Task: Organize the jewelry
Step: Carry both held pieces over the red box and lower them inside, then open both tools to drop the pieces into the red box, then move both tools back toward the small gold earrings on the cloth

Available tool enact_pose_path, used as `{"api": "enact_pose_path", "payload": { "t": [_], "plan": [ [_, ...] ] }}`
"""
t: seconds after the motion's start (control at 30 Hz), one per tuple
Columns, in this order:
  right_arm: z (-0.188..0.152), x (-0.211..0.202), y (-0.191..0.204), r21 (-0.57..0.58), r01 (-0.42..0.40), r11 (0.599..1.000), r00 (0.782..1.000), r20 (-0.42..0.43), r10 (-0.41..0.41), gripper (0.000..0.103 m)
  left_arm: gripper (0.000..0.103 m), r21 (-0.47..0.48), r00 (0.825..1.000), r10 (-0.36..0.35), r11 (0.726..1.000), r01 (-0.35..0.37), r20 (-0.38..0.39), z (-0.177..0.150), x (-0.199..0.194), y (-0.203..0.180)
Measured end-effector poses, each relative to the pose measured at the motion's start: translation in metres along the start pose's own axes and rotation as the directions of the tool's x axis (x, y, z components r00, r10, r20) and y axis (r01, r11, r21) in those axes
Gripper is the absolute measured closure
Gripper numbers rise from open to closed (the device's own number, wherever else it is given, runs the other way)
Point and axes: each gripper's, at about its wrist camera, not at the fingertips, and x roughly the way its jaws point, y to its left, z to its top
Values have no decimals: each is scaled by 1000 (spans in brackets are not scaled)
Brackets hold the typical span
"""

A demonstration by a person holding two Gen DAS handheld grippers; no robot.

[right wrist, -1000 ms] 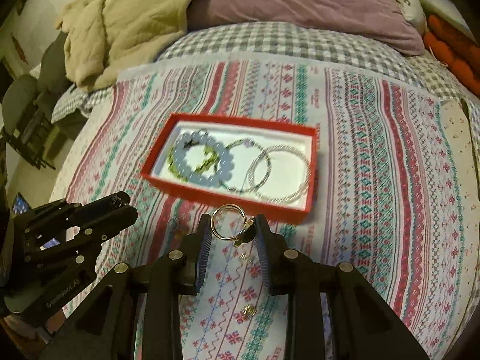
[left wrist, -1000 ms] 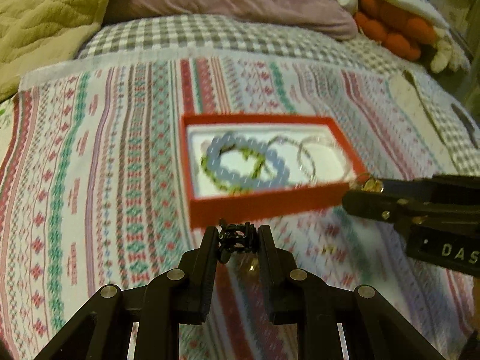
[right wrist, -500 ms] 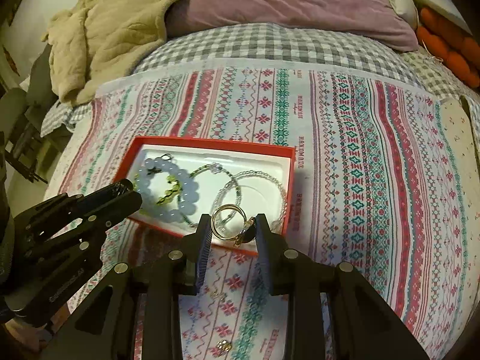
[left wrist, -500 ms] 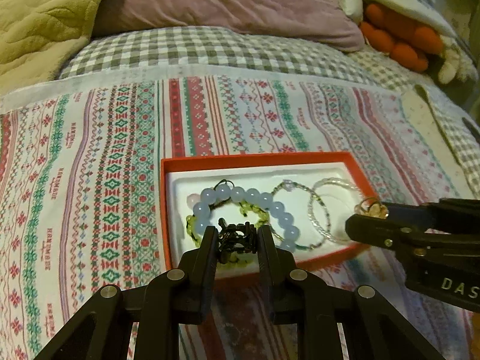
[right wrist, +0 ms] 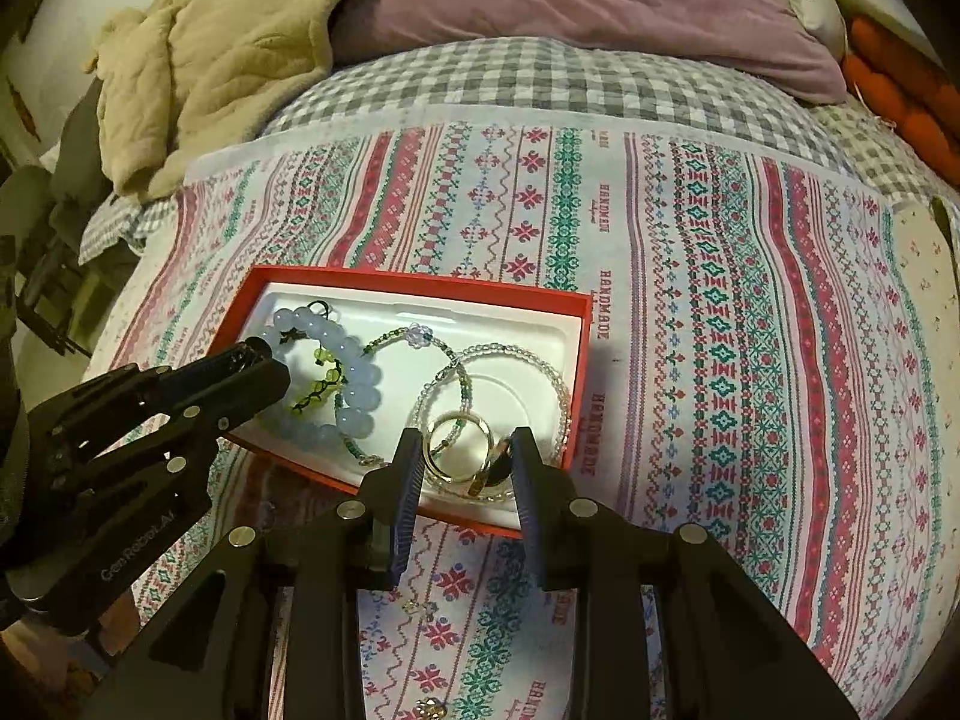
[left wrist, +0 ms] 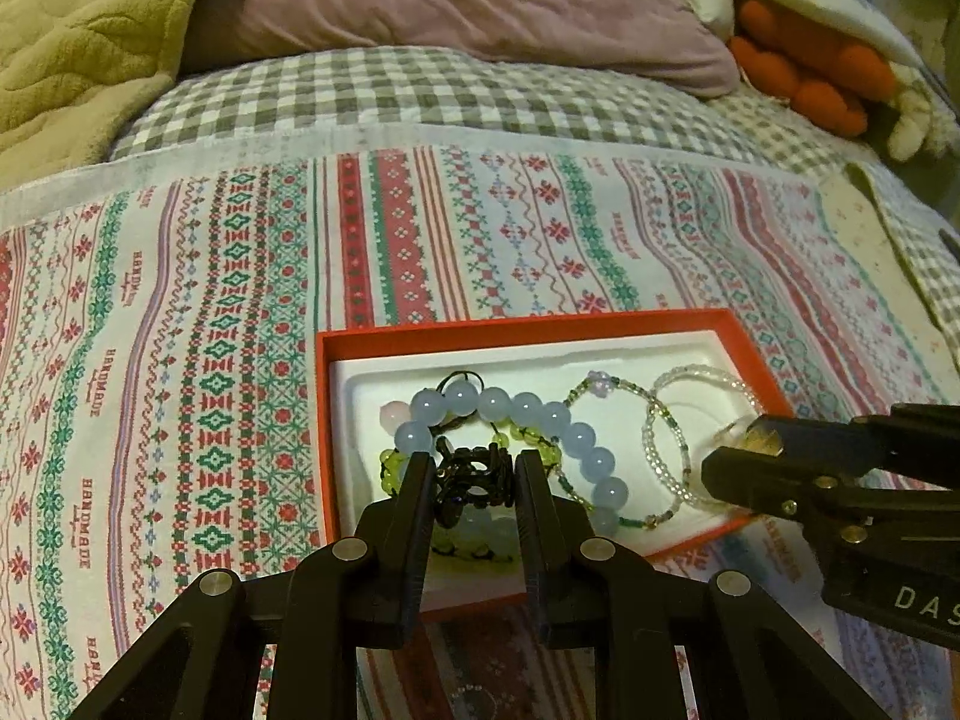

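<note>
Left wrist view, from the left: an olive quilted blanket [left wrist: 72, 60] lies bunched at the head of the bed, then a mauve pillow [left wrist: 480, 0] on a grey checked sheet [left wrist: 390, 96]. Below these spreads a patterned cloth [left wrist: 180, 330] printed with red and green bands, and on it sits the red box [left wrist: 522, 327] with its white liner. Inside the box, leftmost, a blue bead bracelet [left wrist: 576, 438] overlaps a green bead bracelet [left wrist: 393, 468]; next comes a thin seed-bead bracelet [left wrist: 654, 408], then a clear bead bracelet [left wrist: 696, 375] nearest the right wall. The left tongs [left wrist: 474, 480] hang over the box's left half, pinching a small black filigree ring [left wrist: 474, 483] between the pads. Further right, the right tongs [left wrist: 744, 450] reach in over the box's right end. An orange plush toy [left wrist: 810, 78] lies far right.

Right wrist view: the right tongs [right wrist: 462, 462] pinch a gold hoop earring [right wrist: 456, 444] above the box's near right corner. A small gold piece [right wrist: 433, 707] lies on the cloth below.
</note>
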Motion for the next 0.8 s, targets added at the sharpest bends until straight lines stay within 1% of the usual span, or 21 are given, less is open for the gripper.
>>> {"api": "enact_pose_path", "payload": {
  "t": [0.07,0.13,0.23,0.47,0.5,0.57,0.63,0.7,0.8],
  "plan": [
    [0,-1,0,-1,-4,1000,1000,0,4,71,69,6,1000,4,1000,-4,3,0,-2,0],
    [-2,-5,1,0,-6,1000,1000,0,6,70,63,14,1000,7,1000,-8,14,0,-5,-2],
    [-3,-12,4,-6,-16,1000,1000,5,16,67,56,20,1000,10,1000,-10,19,-1,-11,-4],
    [-9,-39,5,-9,-32,999,998,45,32,59,40,11,1000,22,1000,-22,16,-7,-28,-3],
    [-10,-42,5,-9,-33,999,998,48,33,57,39,10,1000,24,1000,-24,14,-8,-31,-2],
    [-12,-48,5,-8,-36,999,998,54,37,53,33,6,1000,30,1000,-30,11,-12,-39,0],
    [-15,-55,6,-7,-39,999,997,63,39,46,29,4,999,35,999,-35,9,-15,-45,1],
    [-19,-61,7,-6,-41,999,997,70,41,43,18,-1,999,42,999,-42,0,-20,-51,4],
    [-26,-66,9,-12,-40,999,997,69,41,42,12,-9,999,50,999,-51,-18,-28,-57,8]
  ]
}}
